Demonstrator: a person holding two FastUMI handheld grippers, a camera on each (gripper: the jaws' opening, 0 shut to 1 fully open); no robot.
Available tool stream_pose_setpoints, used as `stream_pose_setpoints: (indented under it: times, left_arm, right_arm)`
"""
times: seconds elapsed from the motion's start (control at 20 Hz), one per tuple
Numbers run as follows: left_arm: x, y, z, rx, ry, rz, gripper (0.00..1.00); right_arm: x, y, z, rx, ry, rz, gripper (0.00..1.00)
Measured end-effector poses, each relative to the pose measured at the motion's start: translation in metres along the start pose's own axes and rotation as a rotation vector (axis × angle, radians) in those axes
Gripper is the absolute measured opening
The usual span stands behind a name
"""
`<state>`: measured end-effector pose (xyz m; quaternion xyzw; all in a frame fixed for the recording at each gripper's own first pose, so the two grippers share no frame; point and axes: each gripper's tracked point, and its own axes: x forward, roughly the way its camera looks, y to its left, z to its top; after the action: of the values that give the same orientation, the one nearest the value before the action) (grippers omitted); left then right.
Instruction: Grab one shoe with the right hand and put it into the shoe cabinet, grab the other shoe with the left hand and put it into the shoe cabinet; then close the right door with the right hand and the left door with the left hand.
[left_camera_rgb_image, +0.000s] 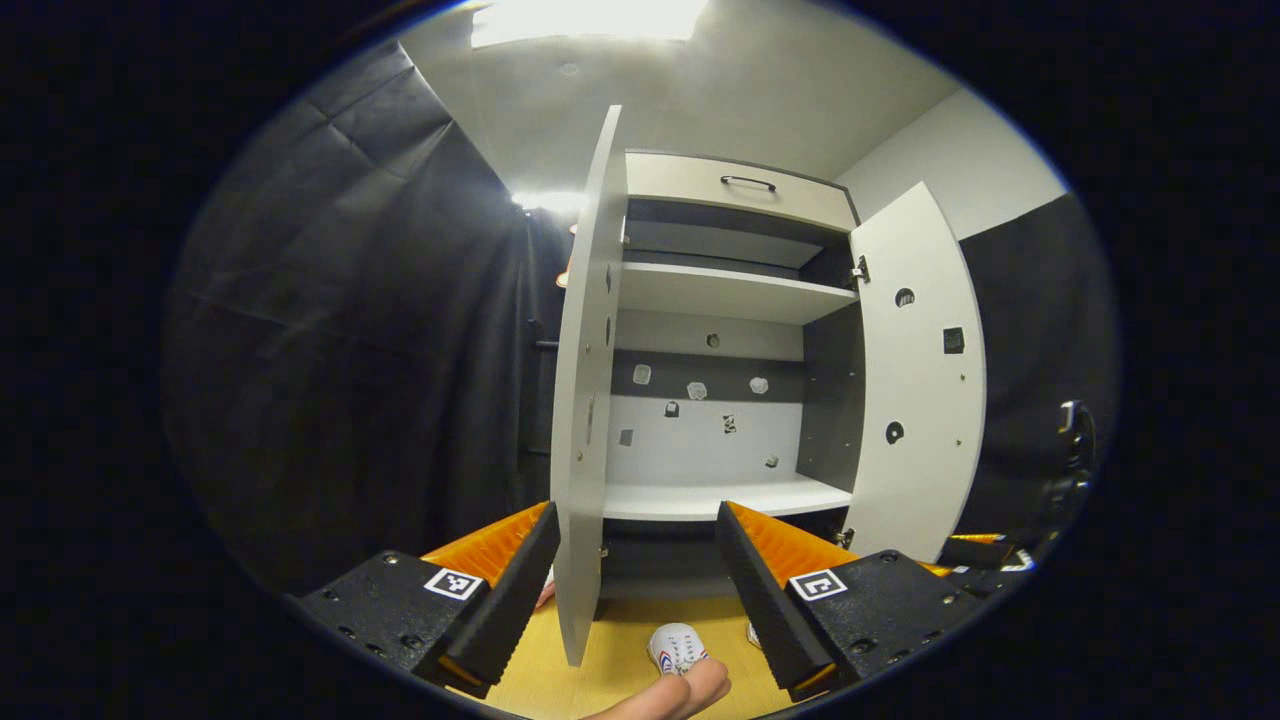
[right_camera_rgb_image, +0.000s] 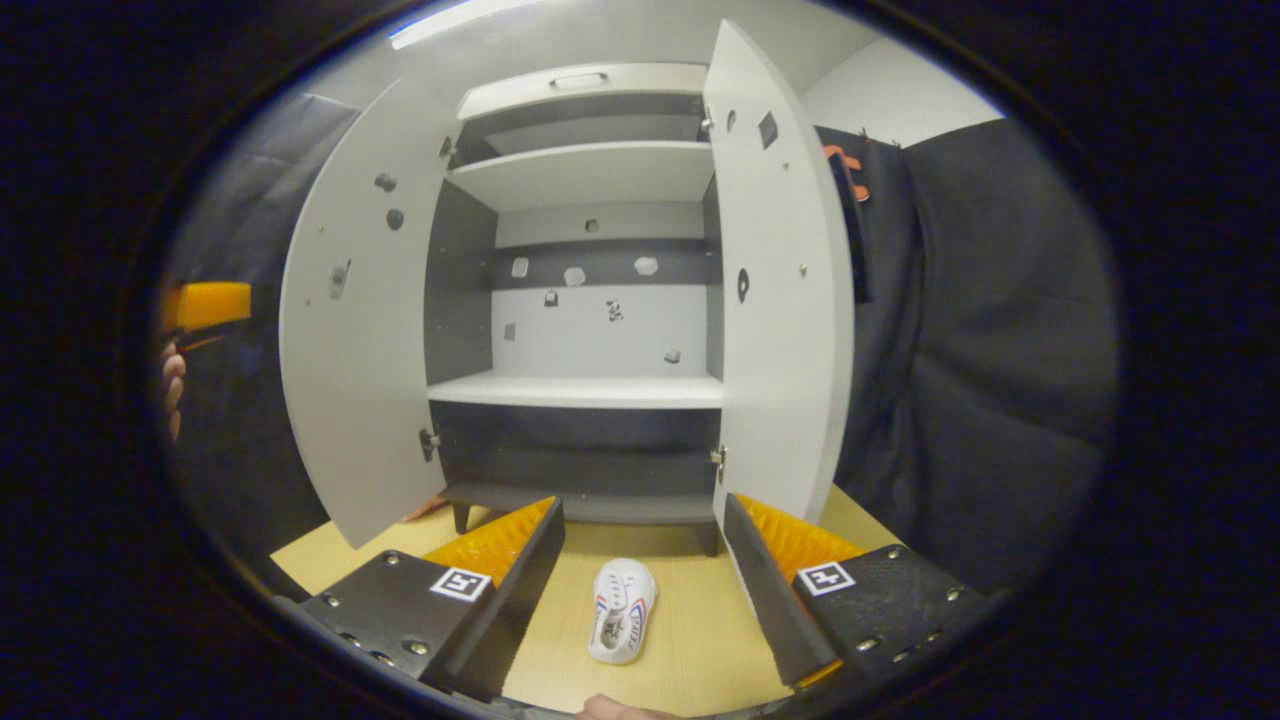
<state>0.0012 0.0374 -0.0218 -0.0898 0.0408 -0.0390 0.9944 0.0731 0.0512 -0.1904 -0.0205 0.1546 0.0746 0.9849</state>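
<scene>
Well, both tools (left_camera_rgb_image: 638, 575) (right_camera_rgb_image: 644, 575) agape (empty)

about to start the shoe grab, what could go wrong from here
1. The white sneaker lies on the floor in front of the cabinet, between the open right tongs; a shallow pinch may slip off.
2. The left door stands edge-on just ahead of the left tongs, so these could bump it.

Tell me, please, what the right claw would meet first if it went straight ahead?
Probably nothing before the open cabinet. The right claw points between the two open doors, passing above the shoe on the floor. Depth is hard to judge.
</scene>
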Motion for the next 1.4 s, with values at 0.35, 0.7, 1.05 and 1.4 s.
stream_pose_setpoints:
  times: [0.35, 0.7, 1.05, 1.4]
  left_arm:
    - [-0.022, 0.022, -0.008, 0.012, -0.008, -0.002, 0.95]
    - [-0.032, 0.008, -0.036, 0.008, 0.035, -0.070, 0.96]
    - [-0.026, -0.006, -0.055, 0.042, 0.066, -0.107, 0.96]
    - [-0.007, -0.010, -0.081, 0.048, 0.114, -0.110, 0.96]
  right_arm:
    - [0.068, 0.025, -0.102, 0.009, 0.129, -0.010, 0.94]
    - [0.103, 0.060, -0.215, 0.036, 0.356, 0.004, 0.89]
    - [0.132, 0.049, -0.264, 0.013, 0.443, -0.051, 0.79]
    - [0.133, 0.068, -0.269, -0.016, 0.417, -0.028, 0.24]
